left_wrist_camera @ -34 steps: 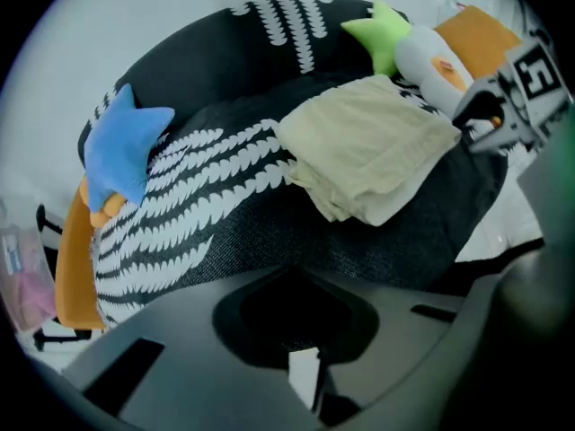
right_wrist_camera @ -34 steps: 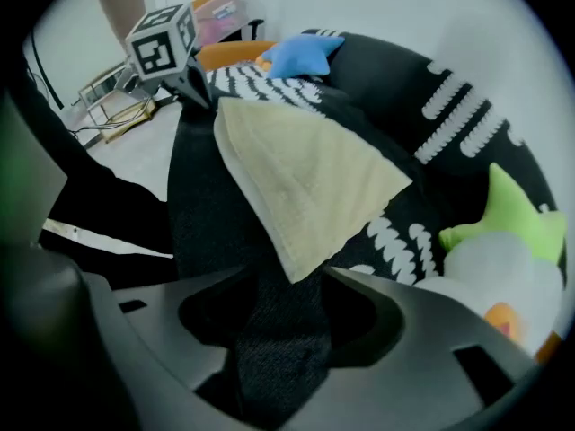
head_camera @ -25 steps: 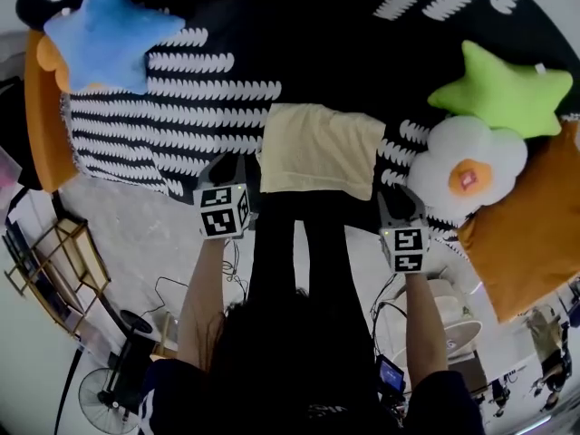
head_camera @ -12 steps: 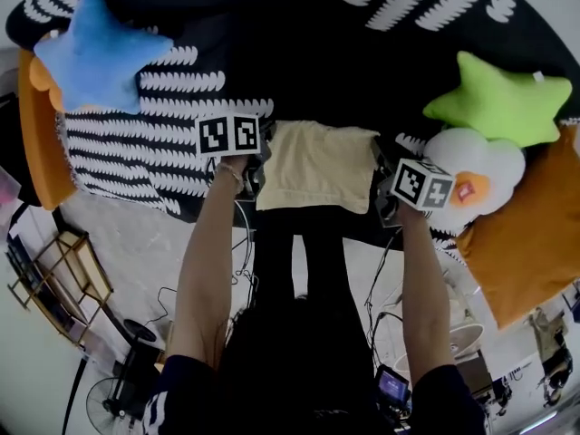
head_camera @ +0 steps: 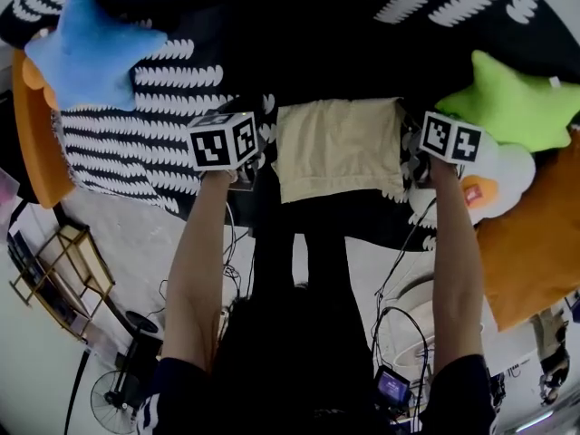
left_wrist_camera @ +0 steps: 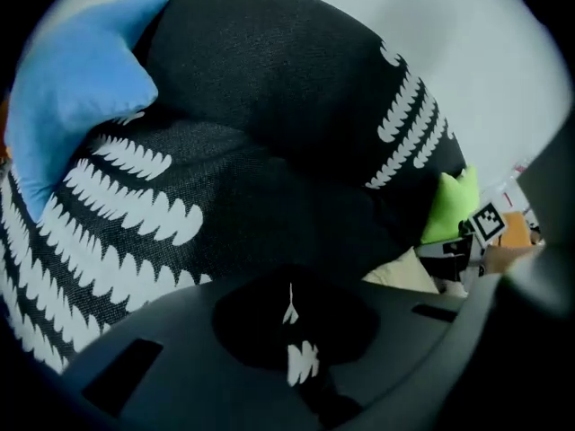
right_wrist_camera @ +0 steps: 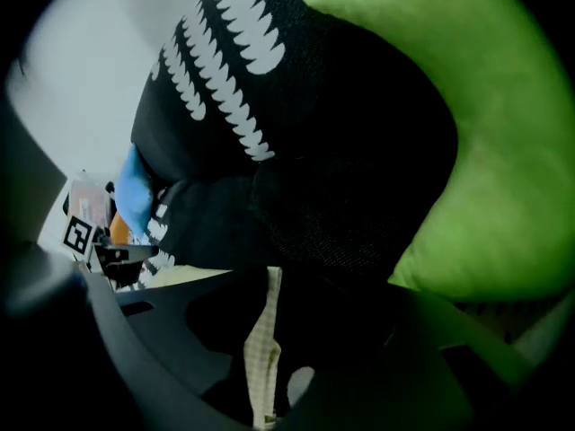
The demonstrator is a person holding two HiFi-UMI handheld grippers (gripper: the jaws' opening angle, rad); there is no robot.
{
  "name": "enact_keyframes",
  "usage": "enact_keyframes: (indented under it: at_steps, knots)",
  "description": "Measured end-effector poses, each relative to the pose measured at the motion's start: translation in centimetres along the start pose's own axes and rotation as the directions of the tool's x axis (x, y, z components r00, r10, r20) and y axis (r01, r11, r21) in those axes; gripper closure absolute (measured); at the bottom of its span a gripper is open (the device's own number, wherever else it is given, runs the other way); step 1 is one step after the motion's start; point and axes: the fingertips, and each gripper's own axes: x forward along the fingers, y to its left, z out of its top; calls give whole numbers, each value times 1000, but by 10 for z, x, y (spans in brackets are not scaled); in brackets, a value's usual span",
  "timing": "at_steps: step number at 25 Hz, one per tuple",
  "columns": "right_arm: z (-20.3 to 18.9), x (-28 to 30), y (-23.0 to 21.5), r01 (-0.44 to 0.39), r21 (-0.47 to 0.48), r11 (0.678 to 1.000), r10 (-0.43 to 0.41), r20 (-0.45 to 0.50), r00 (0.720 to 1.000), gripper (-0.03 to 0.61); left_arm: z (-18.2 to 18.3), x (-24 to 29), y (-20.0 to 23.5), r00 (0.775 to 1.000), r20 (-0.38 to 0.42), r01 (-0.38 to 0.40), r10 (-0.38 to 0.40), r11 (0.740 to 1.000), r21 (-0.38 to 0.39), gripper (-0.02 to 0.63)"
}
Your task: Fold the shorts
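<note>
The pale yellow shorts (head_camera: 337,148) lie folded flat on the black-and-white patterned bedspread (head_camera: 136,125), near its front edge. My left gripper (head_camera: 243,159) hangs just left of the shorts over the bedspread; its jaws (left_wrist_camera: 289,308) are shut with no cloth in them. The shorts show as a pale corner (left_wrist_camera: 404,272) to its right. My right gripper (head_camera: 415,157) is at the right edge of the shorts. Its jaws (right_wrist_camera: 265,330) are opening, and a narrow strip of pale checked cloth (right_wrist_camera: 260,353) stands between them.
A blue star pillow (head_camera: 86,53) lies at the back left and a green star pillow (head_camera: 517,102) at the right, close to my right gripper. A white flower pillow (head_camera: 494,184) and orange cushions (head_camera: 535,243) sit beyond it. A wooden rack (head_camera: 59,261) and cables are on the floor.
Both grippers have moved forward from the bed's near edge to the two sides of the shorts. The right gripper's cube has rolled.
</note>
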Motion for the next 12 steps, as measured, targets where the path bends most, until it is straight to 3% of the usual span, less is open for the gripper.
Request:
enact_keyframes:
  at_steps: [2, 5, 8, 10, 12]
  knots:
    - [12, -14, 0, -4, 33, 999, 1, 95, 995, 354, -5, -4, -7, 1000, 14, -5, 5, 1000, 12, 569]
    - [27, -49, 17, -78, 49, 996, 64, 239, 969, 259, -1, -27, -23, 996, 88, 35, -34, 999, -13, 503]
    - [22, -88, 38, -91, 17, 996, 83, 273, 958, 291, 7, -66, -45, 982, 173, 80, -76, 997, -21, 497]
    - [25, -117, 50, -38, -32, 999, 47, 325, 945, 334, 15, -92, -64, 972, 208, 113, -113, 994, 12, 466]
    - [33, -146, 66, 18, -89, 996, 19, 395, 918, 331, 27, -116, -85, 957, 232, 166, -174, 985, 52, 431]
